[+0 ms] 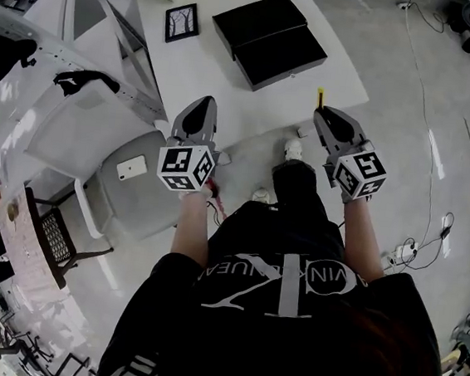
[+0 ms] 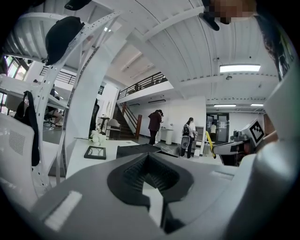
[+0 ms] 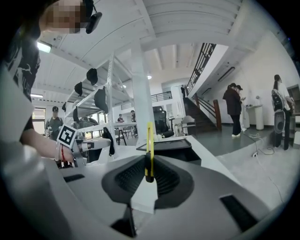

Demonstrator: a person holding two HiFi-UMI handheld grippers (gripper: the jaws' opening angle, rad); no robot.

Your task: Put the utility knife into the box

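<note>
A white table (image 1: 222, 73) stands on grey floor (image 1: 409, 118), white chair (image 1: 97, 152) beside it, staircase (image 3: 201, 112) beyond.

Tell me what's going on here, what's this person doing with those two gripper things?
A person stands at a white table with a handheld gripper in each hand. The right gripper is shut on a yellow utility knife, which sticks out past its jaws. The left gripper is shut with nothing in it. The black box sits farther back on the table and looks open; the knife is not in it yet.
</note>
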